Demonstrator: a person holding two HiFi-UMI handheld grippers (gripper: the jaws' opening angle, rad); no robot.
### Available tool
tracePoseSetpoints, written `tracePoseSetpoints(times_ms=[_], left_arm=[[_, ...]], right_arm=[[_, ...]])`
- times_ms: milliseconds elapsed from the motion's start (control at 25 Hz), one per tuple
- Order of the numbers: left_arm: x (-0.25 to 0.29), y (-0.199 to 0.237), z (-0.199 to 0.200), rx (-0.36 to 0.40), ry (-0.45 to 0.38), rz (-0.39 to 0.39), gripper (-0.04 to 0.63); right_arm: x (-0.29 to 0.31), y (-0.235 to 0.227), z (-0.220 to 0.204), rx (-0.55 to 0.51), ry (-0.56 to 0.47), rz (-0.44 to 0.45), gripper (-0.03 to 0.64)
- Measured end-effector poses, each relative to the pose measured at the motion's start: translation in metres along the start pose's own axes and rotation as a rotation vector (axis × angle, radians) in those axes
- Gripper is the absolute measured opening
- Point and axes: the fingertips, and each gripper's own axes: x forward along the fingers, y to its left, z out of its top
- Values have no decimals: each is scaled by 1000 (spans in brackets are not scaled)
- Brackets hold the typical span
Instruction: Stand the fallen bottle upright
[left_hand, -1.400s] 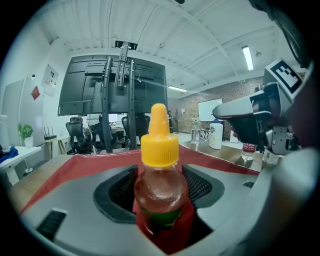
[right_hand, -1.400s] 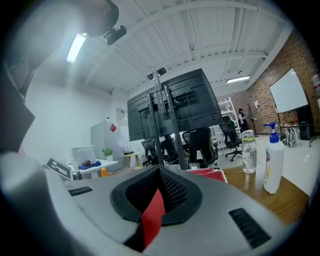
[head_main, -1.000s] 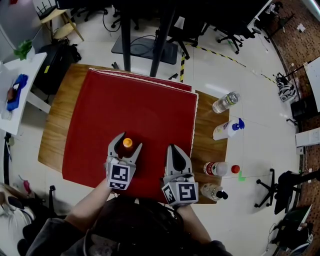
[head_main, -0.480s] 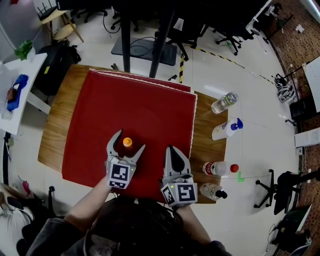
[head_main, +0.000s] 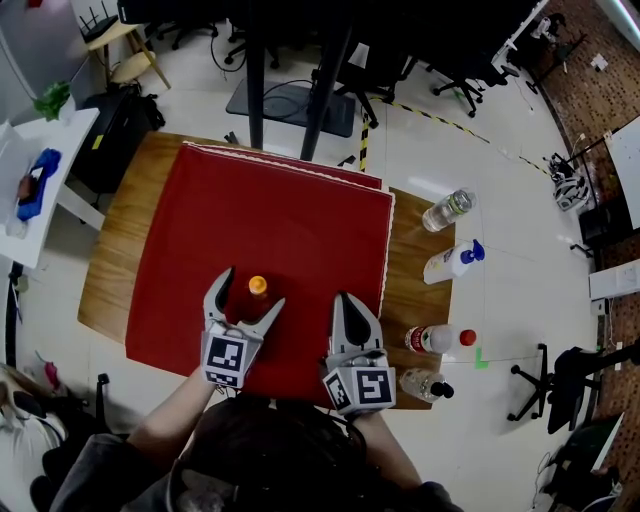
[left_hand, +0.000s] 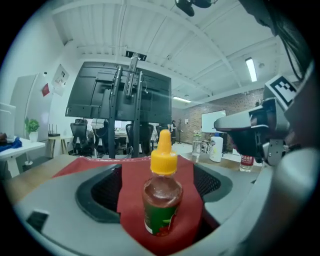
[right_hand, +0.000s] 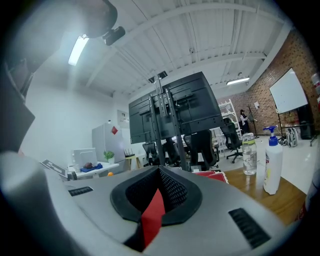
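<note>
Office-type lab: rolling office chairs (head_main: 458, 72), big screens on a wheeled stand (left_hand: 117, 97), whiteboard (right_hand: 288, 91) on a brick wall (right_hand: 306, 52), hazard tape (head_main: 364, 128) on the floor, wooden tabletop (head_main: 108, 250).

Left gripper (head_main: 248, 290): light grey moulded shell, two curved tapering jaws, black mesh-textured pads (left_hand: 100, 192) set in black recessed surrounds. Right gripper (head_main: 346, 300): same grey build, same black pads (right_hand: 172, 192), dark ribbed slot on shell. Each carries white cube with black square markers: left cube (head_main: 226, 358), right cube (head_main: 362, 385). Person wears dark grey sleeves (head_main: 95, 470).
</note>
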Motion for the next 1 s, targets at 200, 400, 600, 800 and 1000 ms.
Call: tracePoseSetpoints(times_ms=[200, 400, 600, 800, 1000], left_arm=[[-26, -8, 24, 13, -49, -24, 449], [-35, -9, 25, -1, -35, -42, 448], [-52, -6, 52, -23, -100, -7, 419], [-75, 1, 82, -33, -167, 49, 107], [-78, -1, 85, -57, -123, 79, 40]], right_arm=[[-8, 0, 4, 1, -4, -11, 6], [-13, 6, 11, -3, -13, -6, 6], [-20, 17, 23, -21, -43, 17, 6], [-26, 23, 31, -23, -48, 26, 6], [-37, 21, 36, -24, -63, 28, 6]])
